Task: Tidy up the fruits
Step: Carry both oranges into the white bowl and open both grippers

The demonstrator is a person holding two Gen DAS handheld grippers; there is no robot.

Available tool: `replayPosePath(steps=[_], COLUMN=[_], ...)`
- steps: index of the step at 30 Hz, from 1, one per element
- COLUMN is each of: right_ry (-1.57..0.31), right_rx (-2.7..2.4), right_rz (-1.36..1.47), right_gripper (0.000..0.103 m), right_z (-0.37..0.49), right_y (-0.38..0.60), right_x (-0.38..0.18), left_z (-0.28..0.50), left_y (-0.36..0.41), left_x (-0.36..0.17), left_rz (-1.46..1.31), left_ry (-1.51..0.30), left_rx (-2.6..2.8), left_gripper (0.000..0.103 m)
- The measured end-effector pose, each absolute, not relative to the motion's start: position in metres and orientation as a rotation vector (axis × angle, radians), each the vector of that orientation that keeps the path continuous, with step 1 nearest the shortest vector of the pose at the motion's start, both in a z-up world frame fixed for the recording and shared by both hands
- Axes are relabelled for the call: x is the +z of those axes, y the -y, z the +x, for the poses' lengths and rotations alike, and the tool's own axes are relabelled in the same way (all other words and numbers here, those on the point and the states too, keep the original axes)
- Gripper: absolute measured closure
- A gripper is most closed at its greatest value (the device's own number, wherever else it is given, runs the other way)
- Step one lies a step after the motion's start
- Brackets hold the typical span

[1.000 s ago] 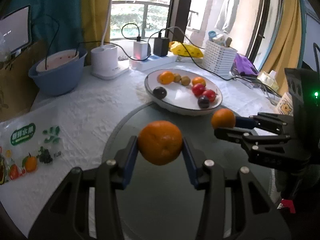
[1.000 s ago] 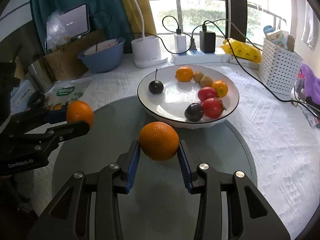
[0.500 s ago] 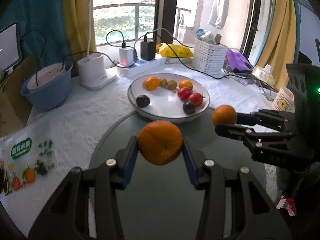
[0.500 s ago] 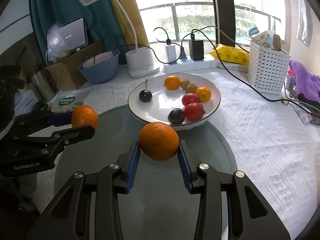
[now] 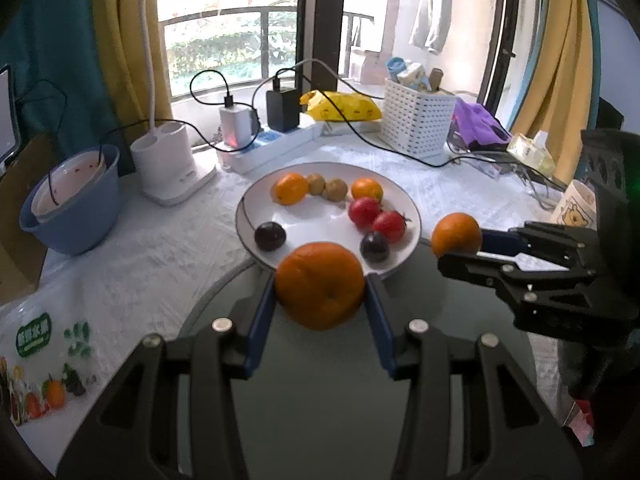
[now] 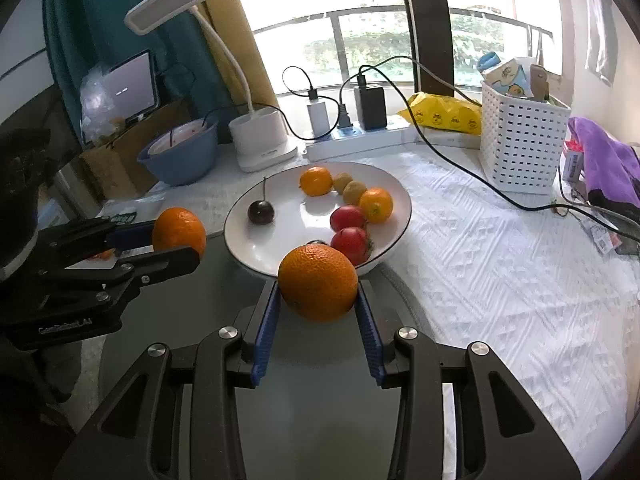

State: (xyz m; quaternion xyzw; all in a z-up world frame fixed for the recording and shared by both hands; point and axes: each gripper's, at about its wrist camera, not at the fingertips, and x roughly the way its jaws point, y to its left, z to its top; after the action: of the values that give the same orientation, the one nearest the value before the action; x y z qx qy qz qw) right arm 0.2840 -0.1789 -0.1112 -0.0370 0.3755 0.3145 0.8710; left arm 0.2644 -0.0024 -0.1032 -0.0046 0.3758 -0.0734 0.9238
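Note:
My left gripper (image 5: 320, 292) is shut on a large orange (image 5: 320, 285), held above the grey round mat (image 5: 320, 400). My right gripper (image 6: 318, 294) is shut on another orange (image 6: 318, 282), also above the mat. Each shows in the other's view: the right gripper's orange (image 5: 456, 234) at the right, the left gripper's orange (image 6: 179, 232) at the left. Just beyond both stands a white plate (image 5: 256, 204) (image 6: 400, 196) holding two small oranges, two kiwis, two red fruits and two dark cherries.
A blue bowl (image 5: 70, 204) and a white lamp base (image 5: 170, 168) stand at the back left. A power strip with chargers and cables (image 5: 260, 144), a yellow bag (image 5: 340, 106) and a white basket (image 5: 416, 122) line the back. A fruit-printed bag (image 5: 40, 356) lies at left.
Both grippers, each still shut on its orange, have risen and tilted up, so the plate looks farther and more of the window shows.

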Motion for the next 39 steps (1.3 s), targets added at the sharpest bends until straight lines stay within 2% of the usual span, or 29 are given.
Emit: replayPosePath(steps=[34,39], right_ry=[-0.79,-0.785], right_rx=[0.624,0.623], right_rz=[-0.078,-0.089], right_gripper=[0.062,0.062], right_z=[0.326,0.33], right_y=[0.189,0.184], right_x=[-0.103,-0.1], left_z=[0.337,0.335], left_y=[0.004,-0.002], left_x=[-0.124,-0.117], left_rz=[-0.05,-0.079], left_ry=[-0.832,-0.792], left_rx=[-0.161,-0.171], left_gripper=[0.056,0.04])
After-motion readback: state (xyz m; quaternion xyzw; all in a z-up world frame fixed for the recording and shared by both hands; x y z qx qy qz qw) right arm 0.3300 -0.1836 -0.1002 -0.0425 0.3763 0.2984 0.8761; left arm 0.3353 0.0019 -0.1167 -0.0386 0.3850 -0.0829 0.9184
